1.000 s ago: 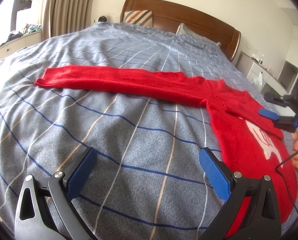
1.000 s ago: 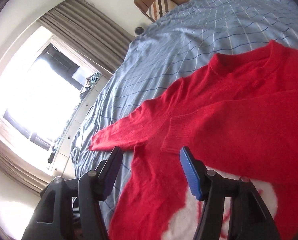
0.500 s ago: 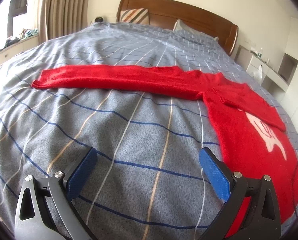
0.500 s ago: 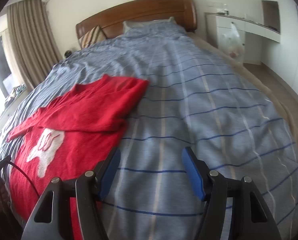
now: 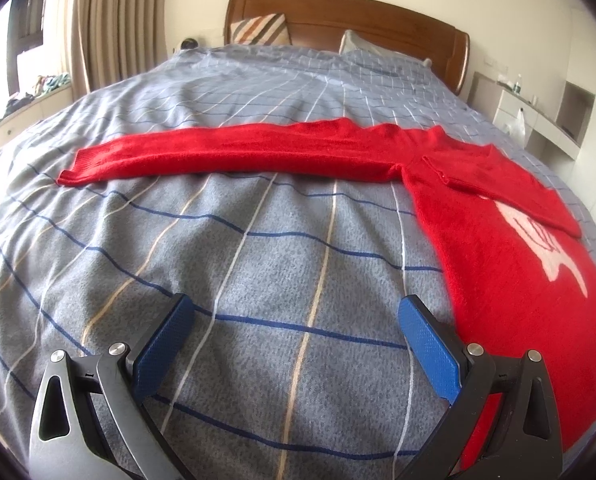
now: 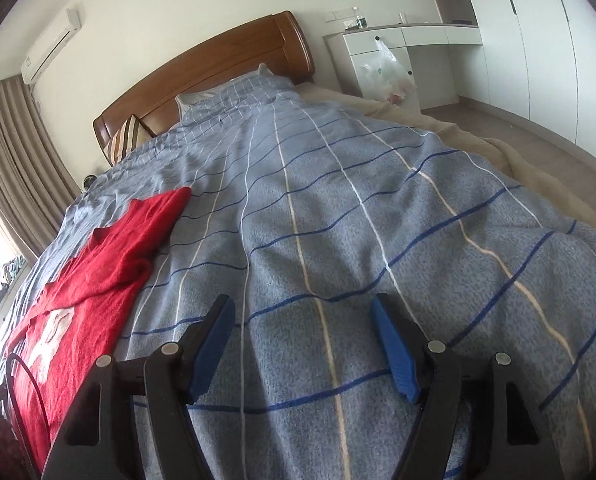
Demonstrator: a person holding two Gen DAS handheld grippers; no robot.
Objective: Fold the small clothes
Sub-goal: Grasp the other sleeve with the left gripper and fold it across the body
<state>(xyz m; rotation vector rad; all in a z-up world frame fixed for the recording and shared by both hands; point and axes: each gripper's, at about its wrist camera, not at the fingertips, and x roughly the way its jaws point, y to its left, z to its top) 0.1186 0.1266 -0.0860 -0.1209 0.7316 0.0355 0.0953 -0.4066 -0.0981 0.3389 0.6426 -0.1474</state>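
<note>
Red sweater point(image 5: 509, 264) lies flat on the checked bedspread point(image 5: 258, 248), at frame right of the left gripper point(image 5: 294, 320), jaws spread, empty. One sleeve point(image 5: 234, 156) crosses mid-frame beyond. Right gripper point(image 6: 301, 332), likewise spread, sees the sweater at lower left.

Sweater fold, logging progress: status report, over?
Left gripper and right gripper open, empty. Red sweater flat on bedspread, one sleeve outstretched. Nothing in the way.
</note>
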